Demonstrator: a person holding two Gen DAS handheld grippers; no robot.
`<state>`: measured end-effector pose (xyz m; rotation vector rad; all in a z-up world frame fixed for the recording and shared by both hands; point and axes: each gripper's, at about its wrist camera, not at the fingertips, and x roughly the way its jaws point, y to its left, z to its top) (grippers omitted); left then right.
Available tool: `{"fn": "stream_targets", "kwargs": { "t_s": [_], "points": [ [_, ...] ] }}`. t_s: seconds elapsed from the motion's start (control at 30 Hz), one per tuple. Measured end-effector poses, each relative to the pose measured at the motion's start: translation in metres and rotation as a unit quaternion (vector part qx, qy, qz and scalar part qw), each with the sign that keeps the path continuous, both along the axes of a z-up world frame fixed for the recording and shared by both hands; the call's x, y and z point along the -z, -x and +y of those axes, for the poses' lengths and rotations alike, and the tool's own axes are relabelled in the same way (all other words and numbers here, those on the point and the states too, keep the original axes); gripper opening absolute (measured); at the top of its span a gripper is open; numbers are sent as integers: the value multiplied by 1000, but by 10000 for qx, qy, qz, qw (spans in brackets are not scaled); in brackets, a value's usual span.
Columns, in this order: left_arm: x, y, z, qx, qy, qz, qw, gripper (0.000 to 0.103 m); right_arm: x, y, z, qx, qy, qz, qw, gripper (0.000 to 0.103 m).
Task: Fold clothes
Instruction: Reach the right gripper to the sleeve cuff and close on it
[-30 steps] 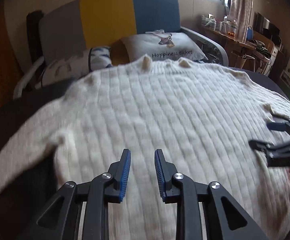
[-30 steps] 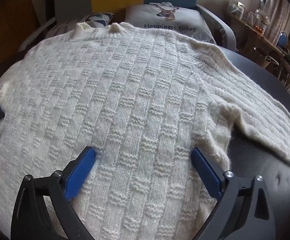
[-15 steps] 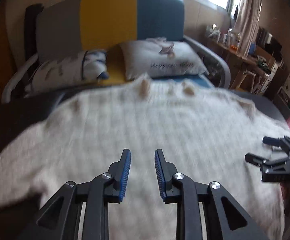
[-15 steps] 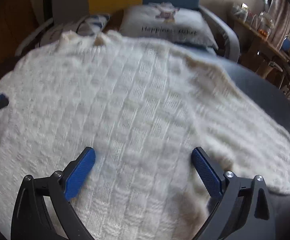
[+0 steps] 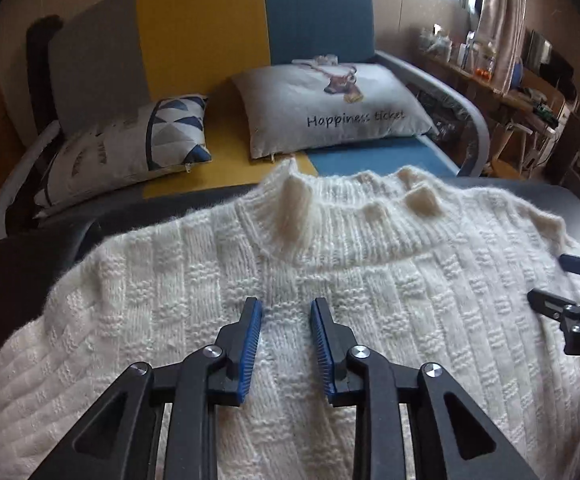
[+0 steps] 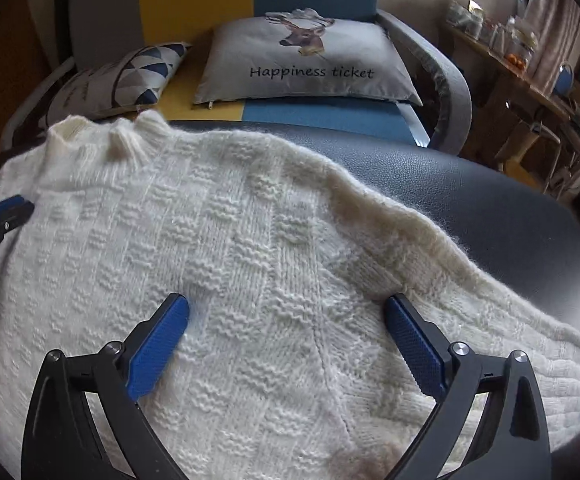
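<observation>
A cream knitted sweater point(image 5: 369, 300) lies spread flat on a dark padded surface point(image 6: 469, 200), its ribbed collar point(image 5: 329, 208) at the far edge. My left gripper point(image 5: 286, 312) hovers over the chest just below the collar, its jaws a narrow gap apart and empty. My right gripper point(image 6: 288, 312) is wide open over the sweater's right shoulder point(image 6: 290, 264), where the sleeve point(image 6: 489, 300) runs out to the right. The right gripper also shows in the left wrist view point(image 5: 561, 280), and the left gripper shows at the left edge of the right wrist view point(image 6: 6, 212).
Behind the padded surface stands a sofa point(image 5: 202, 40) in grey, yellow and blue with two cushions, one patterned point(image 5: 130, 144) and one printed with a deer point(image 5: 329, 100). A cluttered wooden desk point(image 6: 529, 72) is at the right.
Both grippers have moved forward over the sweater towards the collar and shoulders. The left jaws stay narrow and the right jaws stay wide. The sweater has not moved.
</observation>
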<state>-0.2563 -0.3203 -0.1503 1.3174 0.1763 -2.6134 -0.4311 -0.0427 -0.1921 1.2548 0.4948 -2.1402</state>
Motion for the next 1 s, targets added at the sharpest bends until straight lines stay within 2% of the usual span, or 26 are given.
{"fn": "stream_targets", "kwargs": {
  "t_s": [0.07, 0.13, 0.2, 0.23, 0.33, 0.4, 0.53, 0.67, 0.73, 0.8, 0.9, 0.97, 1.0],
  "points": [
    [-4, -3, 1, 26, -40, 111, 9999, 26, -8, 2, -1, 41, 97, -50, 9999, 99],
    [1, -2, 2, -2, 85, -22, 10000, 26, -18, -2, -9, -116, 224, 63, 9997, 99],
    [3, -1, 4, -5, 192, -60, 9998, 26, -16, -1, -19, -147, -24, 154, 9998, 99],
    [4, -1, 5, 1, 241, -50, 9997, 26, -10, 2, -21, -115, -120, 48, 9999, 99],
    [6, -1, 9, 10, 377, -29, 9993, 27, -6, 3, -14, -101, -13, -85, 9999, 101],
    [2, -5, 12, -103, 324, -83, 9994, 26, -8, 0, -4, -66, 122, -129, 9998, 101],
    [-12, -26, 34, -89, 276, 171, 9994, 26, -29, -14, 58, 124, 783, -119, 9968, 101],
    [-11, -55, 65, 204, 508, 296, 9981, 26, -47, -22, 155, 833, 1250, -67, 9886, 101],
    [-4, -65, 77, 291, 576, 206, 9977, 26, -53, -19, 217, 1406, 1471, -18, 9791, 101],
    [5, -73, 86, 328, 596, 59, 9977, 26, -56, -16, 282, 2091, 1705, 81, 9629, 101],
    [9, -77, 89, 242, 596, 8, 9979, 27, -48, -10, 361, 2832, 2517, -355, 9248, 101],
    [9, -77, 87, 149, 492, -32, 9987, 27, -41, -5, 412, 3291, 3056, -666, 8910, 93],
    [10, -76, 86, 137, 498, -38, 9987, 28, -37, -4, 421, 3385, 3127, -718, 8846, 86]
  ]
}}
